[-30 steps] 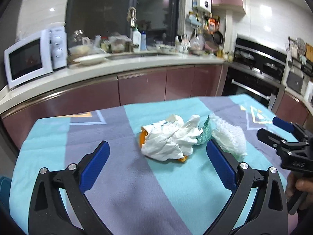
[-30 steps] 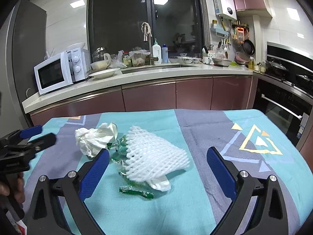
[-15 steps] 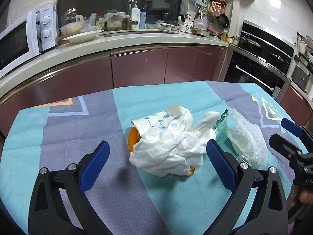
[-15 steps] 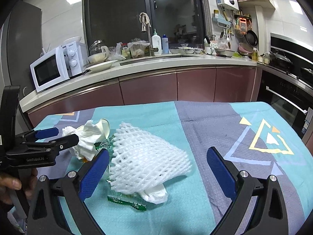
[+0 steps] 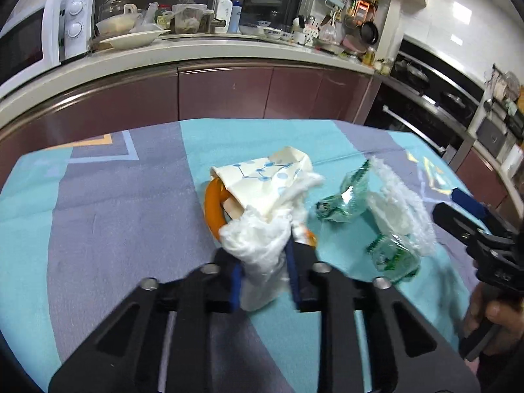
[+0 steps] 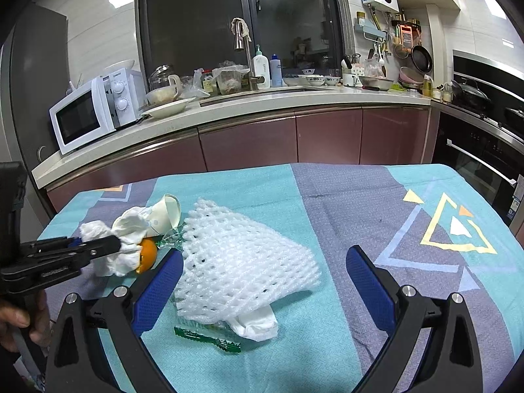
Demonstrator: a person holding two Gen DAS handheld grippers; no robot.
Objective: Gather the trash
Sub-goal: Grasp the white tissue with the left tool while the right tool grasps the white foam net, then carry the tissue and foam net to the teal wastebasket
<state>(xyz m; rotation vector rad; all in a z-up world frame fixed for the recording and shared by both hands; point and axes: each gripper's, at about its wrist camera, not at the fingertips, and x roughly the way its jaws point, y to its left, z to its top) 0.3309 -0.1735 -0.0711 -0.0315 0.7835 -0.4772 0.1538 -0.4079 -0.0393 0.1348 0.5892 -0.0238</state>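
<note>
A crumpled white tissue (image 5: 255, 239) lies on the teal and grey tablecloth (image 6: 360, 203). My left gripper (image 5: 263, 257) is closing on it, and its blue pads squeeze the tissue's near end. From the right wrist view, the left gripper (image 6: 111, 245) pinches the tissue (image 6: 127, 242) from the left. Touching the tissue are a tipped paper cup (image 5: 262, 183) and an orange peel (image 5: 213, 209). A white foam net (image 6: 242, 262) lies over a clear green wrapper (image 6: 206, 337). My right gripper (image 6: 262, 278) stands open with the net's near left part between its fingers, untouched.
A kitchen counter runs behind the table, with a microwave (image 6: 88, 118), dishes and a sink tap (image 6: 240, 36). A built-in oven (image 6: 484, 163) stands at the right. A second piece of green wrapper (image 5: 347, 196) lies between the cup and the net.
My left gripper has moved forward and down over the tissue and gone from wide open to closed on it. The right gripper has barely moved and stays open.
</note>
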